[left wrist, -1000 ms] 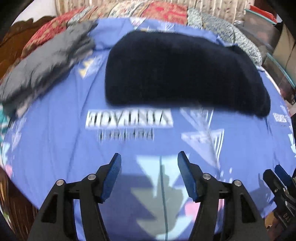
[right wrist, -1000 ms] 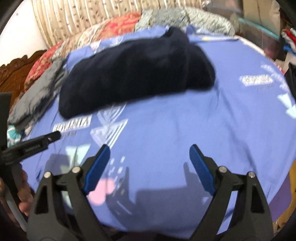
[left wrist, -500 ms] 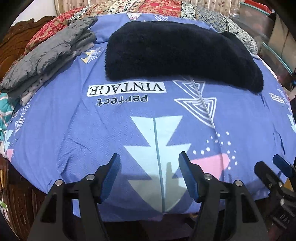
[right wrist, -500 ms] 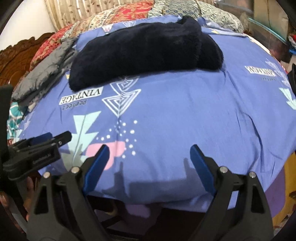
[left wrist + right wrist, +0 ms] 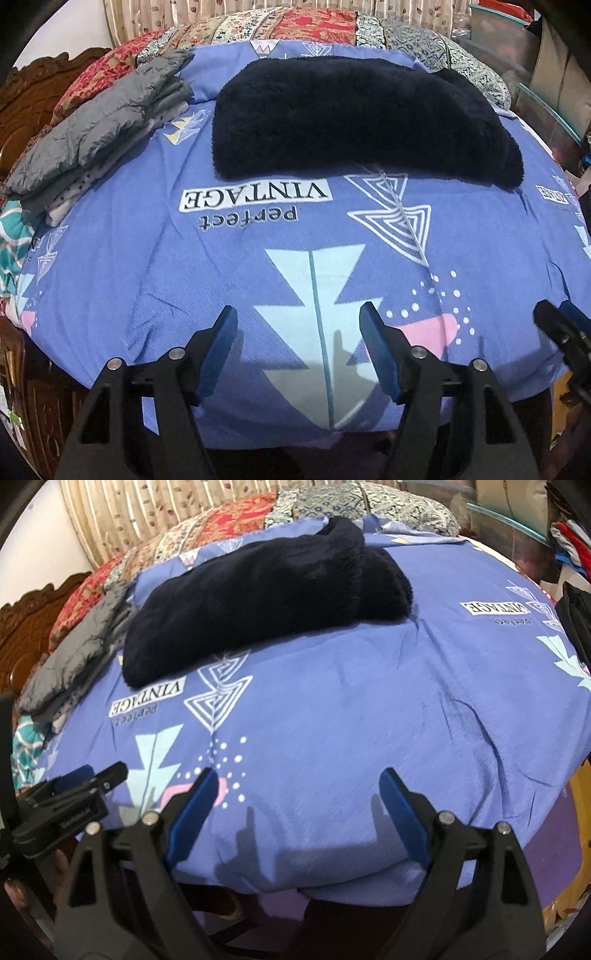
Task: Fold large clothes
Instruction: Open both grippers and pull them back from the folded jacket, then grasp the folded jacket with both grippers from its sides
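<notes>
A dark navy fleece garment (image 5: pixel 354 118) lies folded in a long bundle on the far half of the blue printed bedsheet (image 5: pixel 147 258); in the right wrist view the same garment (image 5: pixel 258 594) lies at upper left. My left gripper (image 5: pixel 298 308) hovers over the sheet's near edge, well short of the garment, its jaws opening with nothing between them. My right gripper (image 5: pixel 298 771) is open and empty above the near edge of the bedsheet (image 5: pixel 369 701). Each gripper shows at the side of the other's view.
A stack of folded grey clothes (image 5: pixel 99 129) sits at the bed's left side, also seen as the grey stack (image 5: pixel 74 653). Patterned pillows (image 5: pixel 314 26) line the head of the bed. A carved wooden frame (image 5: pixel 22 99) is at left, and storage boxes (image 5: pixel 535 74) at right.
Both grippers have drawn back toward the near edge of the bed, so the navy garment sits farther off. The left jaws stand slightly wider. The garment has not moved.
</notes>
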Available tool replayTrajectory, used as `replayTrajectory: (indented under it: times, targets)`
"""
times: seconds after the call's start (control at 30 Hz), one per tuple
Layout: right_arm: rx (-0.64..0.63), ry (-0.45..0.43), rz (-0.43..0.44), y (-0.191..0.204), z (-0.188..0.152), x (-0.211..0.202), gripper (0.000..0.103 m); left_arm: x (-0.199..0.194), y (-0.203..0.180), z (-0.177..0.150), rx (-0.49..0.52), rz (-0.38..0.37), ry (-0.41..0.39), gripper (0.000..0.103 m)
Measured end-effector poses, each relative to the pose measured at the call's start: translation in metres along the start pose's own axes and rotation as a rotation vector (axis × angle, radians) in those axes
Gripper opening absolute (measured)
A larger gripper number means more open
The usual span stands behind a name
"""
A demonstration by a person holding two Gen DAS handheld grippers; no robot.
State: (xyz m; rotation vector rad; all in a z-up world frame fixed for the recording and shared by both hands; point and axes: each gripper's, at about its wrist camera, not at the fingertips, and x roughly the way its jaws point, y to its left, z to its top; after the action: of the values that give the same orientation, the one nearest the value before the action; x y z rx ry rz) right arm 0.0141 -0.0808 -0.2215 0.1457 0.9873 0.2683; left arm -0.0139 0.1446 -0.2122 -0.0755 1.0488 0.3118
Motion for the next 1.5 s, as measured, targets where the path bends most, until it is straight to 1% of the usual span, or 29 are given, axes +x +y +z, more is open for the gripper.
replayTrajectory:
  times: [0.1,0.2,0.27,0.4,0.47,0.5,0.57,0.6,0.7,0.77,0.8,0.87,0.9,0.93,0.97,1.0,1.07,1.1,1.13,1.17,1.2,1.23,1.27,1.33,1.37,1.4,1.43,1.47,1.5]
  targets:
    - [0.023,-0.024,-0.007,-0.012,0.014,-0.001,0.085,0.001,0.005,0.009,0.009,0.006,-0.013,0.087]
    - [0.018,-0.069,-0.028,-0.024,0.037,-0.001,0.085,0.002,0.015,0.03,0.018,0.008,-0.041,0.088]
    - [0.015,-0.102,-0.029,-0.031,0.058,-0.001,0.085,0.002,0.027,0.057,0.018,0.029,-0.073,0.088]
    - [-0.015,-0.194,-0.037,-0.04,0.113,0.003,0.085,0.008,0.044,0.114,0.012,0.056,-0.132,0.093]
    - [-0.018,-0.212,-0.034,-0.046,0.14,0.011,0.085,0.019,0.05,0.141,0.001,0.072,-0.134,0.093]
    - [-0.008,-0.216,-0.033,-0.051,0.159,0.019,0.085,0.027,0.054,0.156,-0.013,0.078,-0.124,0.093]
    - [0.003,-0.211,-0.015,-0.055,0.182,0.032,0.085,0.041,0.062,0.178,-0.037,0.061,-0.11,0.093]
    - [0.006,-0.2,-0.012,-0.058,0.199,0.045,0.085,0.047,0.064,0.185,-0.042,0.055,-0.103,0.094]
    - [-0.008,-0.164,-0.053,-0.066,0.231,0.078,0.085,0.07,0.067,0.21,-0.05,0.067,-0.081,0.094]
    - [0.016,-0.136,-0.043,-0.076,0.244,0.097,0.084,0.087,0.068,0.225,-0.054,0.079,-0.077,0.094]
    - [0.043,-0.096,-0.006,-0.083,0.252,0.113,0.082,0.093,0.067,0.229,-0.055,0.086,-0.074,0.094]
    - [0.046,-0.033,0.019,-0.086,0.254,0.134,0.052,0.107,0.066,0.238,-0.052,0.095,-0.064,0.094]
    - [0.033,0.014,0.074,-0.084,0.255,0.144,0.012,0.112,0.065,0.241,-0.052,0.1,-0.06,0.094]
    - [0.032,0.01,0.109,-0.083,0.255,0.142,0.009,0.118,0.063,0.245,-0.052,0.107,-0.055,0.094]
    - [0.027,-0.025,0.11,-0.083,0.256,0.133,0.008,0.123,0.062,0.249,-0.053,0.109,-0.054,0.094]
    - [0.031,-0.092,0.113,-0.086,0.259,0.116,0.007,0.126,0.06,0.253,-0.054,0.105,-0.06,0.094]
    - [0.134,-0.21,0.108,-0.112,0.264,0.087,0.003,0.129,0.056,0.259,-0.048,0.103,-0.081,0.094]
    - [0.164,-0.238,0.047,-0.121,0.265,0.083,0.0,0.133,0.052,0.263,-0.038,0.108,-0.088,0.094]
    - [0.185,-0.248,-0.066,-0.134,0.268,0.086,0.0,0.139,0.045,0.267,-0.021,0.129,-0.094,0.094]
    - [0.217,-0.186,-0.095,-0.149,0.27,0.102,0.0,0.145,0.039,0.27,-0.003,0.157,-0.098,0.094]
    - [0.257,-0.116,-0.083,-0.159,0.268,0.116,0.0,0.152,0.034,0.273,0.018,0.175,-0.095,0.094]
    - [0.286,-0.068,-0.048,-0.167,0.265,0.126,0.0,0.158,0.029,0.275,0.036,0.196,-0.089,0.094]
    - [0.294,-0.048,-0.015,-0.171,0.262,0.129,0.0,0.159,0.027,0.277,0.037,0.206,-0.095,0.094]
    - [0.261,-0.085,-0.009,-0.166,0.262,0.118,0.001,0.154,0.026,0.278,0.038,0.205,-0.114,0.094]
    - [0.241,-0.106,0.013,-0.161,0.265,0.111,0.003,0.152,0.025,0.278,0.045,0.207,-0.128,0.094]
    - [0.231,-0.114,0.043,-0.157,0.27,0.106,0.016,0.152,0.026,0.278,0.054,0.209,-0.134,0.094]
    - [0.215,-0.122,0.078,-0.149,0.275,0.102,0.041,0.154,0.025,0.278,0.067,0.21,-0.136,0.094]
    - [0.186,-0.135,0.096,-0.138,0.282,0.099,0.056,0.155,0.025,0.278,0.075,0.211,-0.135,0.094]
    - [0.156,-0.151,0.1,-0.128,0.289,0.098,0.076,0.155,0.026,0.278,0.077,0.208,-0.136,0.094]
